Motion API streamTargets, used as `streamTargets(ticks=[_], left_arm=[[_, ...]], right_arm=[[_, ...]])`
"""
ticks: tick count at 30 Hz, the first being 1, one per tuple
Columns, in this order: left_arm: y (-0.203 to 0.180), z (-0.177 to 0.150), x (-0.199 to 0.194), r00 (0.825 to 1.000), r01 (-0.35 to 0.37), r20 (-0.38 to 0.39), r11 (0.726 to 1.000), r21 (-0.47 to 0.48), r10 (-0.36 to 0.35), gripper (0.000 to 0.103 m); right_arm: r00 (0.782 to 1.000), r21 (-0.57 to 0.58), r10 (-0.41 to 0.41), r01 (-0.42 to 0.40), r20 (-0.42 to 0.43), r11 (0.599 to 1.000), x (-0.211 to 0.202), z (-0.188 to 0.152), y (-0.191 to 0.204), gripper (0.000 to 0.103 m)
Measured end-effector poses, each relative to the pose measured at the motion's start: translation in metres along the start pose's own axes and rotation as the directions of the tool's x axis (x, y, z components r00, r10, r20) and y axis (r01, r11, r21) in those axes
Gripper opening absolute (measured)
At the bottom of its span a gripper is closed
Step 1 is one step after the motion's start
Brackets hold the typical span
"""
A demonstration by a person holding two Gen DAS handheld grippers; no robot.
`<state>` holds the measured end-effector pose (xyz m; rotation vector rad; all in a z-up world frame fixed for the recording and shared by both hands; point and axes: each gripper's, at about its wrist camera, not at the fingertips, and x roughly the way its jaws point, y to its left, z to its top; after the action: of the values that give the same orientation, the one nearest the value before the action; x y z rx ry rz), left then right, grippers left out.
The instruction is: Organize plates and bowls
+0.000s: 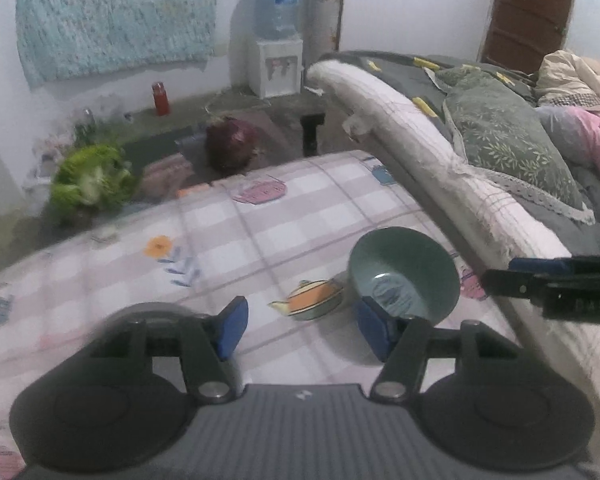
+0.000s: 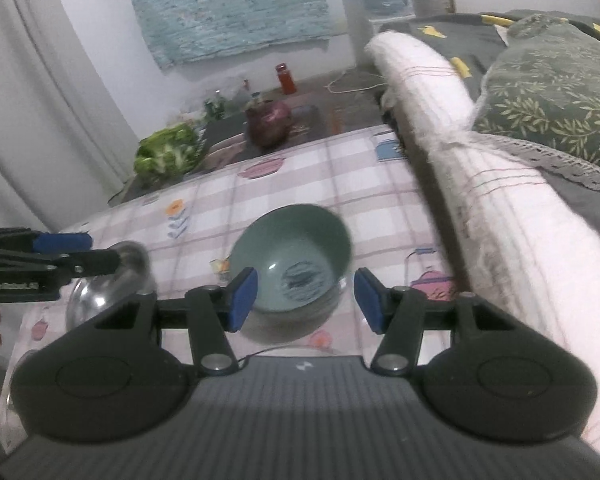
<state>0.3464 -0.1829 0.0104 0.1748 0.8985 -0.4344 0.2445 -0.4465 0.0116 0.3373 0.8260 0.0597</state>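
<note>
A green bowl stands upright on the pink checked tablecloth, just ahead of my left gripper's right finger. My left gripper is open and empty, low over the cloth. In the right wrist view the green bowl lies just ahead of and between the open jaws of my right gripper, which holds nothing. A shiny steel bowl sits on the cloth to the left, partly hidden by my left gripper, which reaches in from the left edge. My right gripper enters the left wrist view from the right.
A bed with a rolled white blanket and green pillow runs along the table's right side. On the floor beyond lie a green leafy vegetable, a dark red bag, a red flask and a water dispenser.
</note>
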Motion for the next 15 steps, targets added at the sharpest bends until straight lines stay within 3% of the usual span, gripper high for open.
streamTargets(ticks=[8, 12, 15], left_arm=[[-0.023, 0.015, 0.052, 0.999, 0.015, -0.047, 1.0, 0.001, -0.015, 0.054], [-0.033, 0.02, 0.07, 0.997, 0.017, -0.079, 1.0, 0.006, -0.016, 0.044], [-0.038, 0.02, 0.082, 0.993, 0.02, -0.116, 1.0, 0.015, -0.018, 0.024]], right_arm=[[0.999, 0.051, 0.015, -0.013, -0.042, 0.999, 0.041, 0.011, -0.019, 0.052], [0.998, 0.053, 0.009, -0.006, -0.059, 0.999, 0.059, 0.013, -0.023, 0.047], [0.997, 0.061, 0.008, -0.004, -0.07, 0.998, 0.068, 0.013, -0.026, 0.037]])
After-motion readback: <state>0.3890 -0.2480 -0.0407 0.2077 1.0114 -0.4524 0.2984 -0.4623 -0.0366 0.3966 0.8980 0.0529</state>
